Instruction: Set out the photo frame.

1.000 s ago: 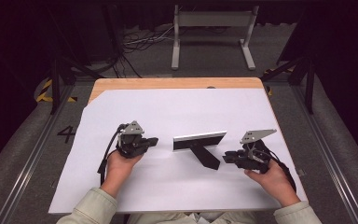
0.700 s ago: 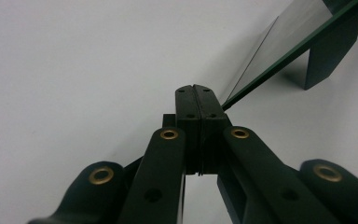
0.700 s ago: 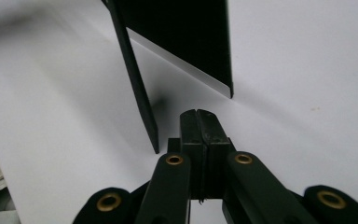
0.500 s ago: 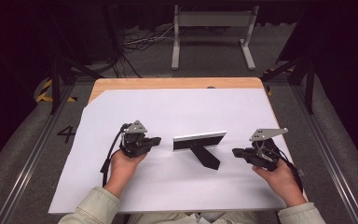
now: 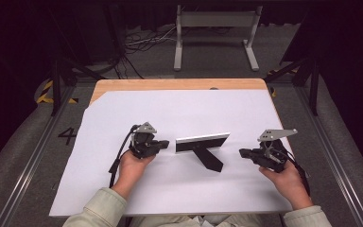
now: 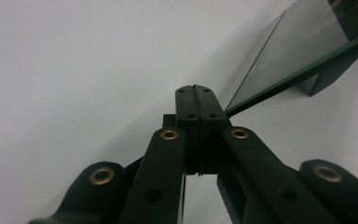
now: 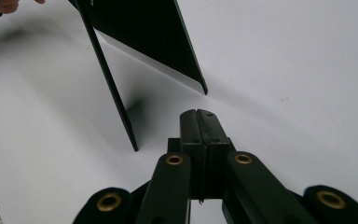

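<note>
A small picture frame (image 5: 202, 142) stands upright mid-table, its black back and prop leg (image 5: 210, 160) facing the person. My left gripper (image 5: 167, 145) is shut with nothing in it, its tips just off the frame's left end. In the left gripper view the shut gripper (image 6: 196, 89) sits right beside the lower corner of the frame's glass (image 6: 289, 51). My right gripper (image 5: 242, 153) is shut and empty, a short way right of the frame. In the right gripper view the gripper (image 7: 199, 113) points at the dark back panel (image 7: 140, 32) and the thin prop leg (image 7: 109, 79).
A white sheet (image 5: 179, 113) covers the wooden table (image 5: 170, 84). Beyond the far edge stands a grey metal stand (image 5: 215, 28) with cables on the floor. Rails run along both sides of the table.
My right gripper has drawn back to the right, away from the frame's prop leg. The left gripper has shifted slightly right toward the frame's end. The frame has stayed put.
</note>
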### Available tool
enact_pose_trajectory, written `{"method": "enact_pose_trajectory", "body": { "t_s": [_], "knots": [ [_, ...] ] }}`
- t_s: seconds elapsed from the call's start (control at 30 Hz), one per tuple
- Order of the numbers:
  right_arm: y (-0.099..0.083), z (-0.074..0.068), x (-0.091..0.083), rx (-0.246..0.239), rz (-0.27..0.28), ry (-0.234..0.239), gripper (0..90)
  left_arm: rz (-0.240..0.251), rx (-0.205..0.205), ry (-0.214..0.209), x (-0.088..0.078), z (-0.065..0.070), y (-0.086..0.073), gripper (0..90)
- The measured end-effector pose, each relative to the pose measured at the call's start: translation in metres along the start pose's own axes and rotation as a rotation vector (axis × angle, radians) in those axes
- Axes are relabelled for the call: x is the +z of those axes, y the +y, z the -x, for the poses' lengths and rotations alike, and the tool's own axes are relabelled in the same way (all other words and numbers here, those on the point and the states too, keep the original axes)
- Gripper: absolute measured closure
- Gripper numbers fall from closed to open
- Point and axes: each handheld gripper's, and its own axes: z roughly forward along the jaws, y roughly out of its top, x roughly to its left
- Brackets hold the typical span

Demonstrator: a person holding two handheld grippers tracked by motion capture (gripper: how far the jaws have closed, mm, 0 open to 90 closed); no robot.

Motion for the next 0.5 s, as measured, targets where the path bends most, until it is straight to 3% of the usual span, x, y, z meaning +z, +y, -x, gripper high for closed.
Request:
{"method": "enact_pose_trajectory", "body": {
  "t_s": [0.13,0.33,0.5],
  "knots": [
    [-0.002,0.001,-0.003,0.007,0.004,-0.006,89.8,-0.028,-0.027,-0.02,0.01,0.0,0.002,90.0],
    [-0.004,0.003,-0.008,0.02,0.01,-0.015,89.8,-0.064,-0.033,-0.043,0.019,0.0,0.001,90.0],
    [-0.005,0.003,-0.009,0.024,0.013,-0.018,89.8,-0.043,-0.048,-0.055,0.027,-0.001,0.002,90.0]
  ]
}}
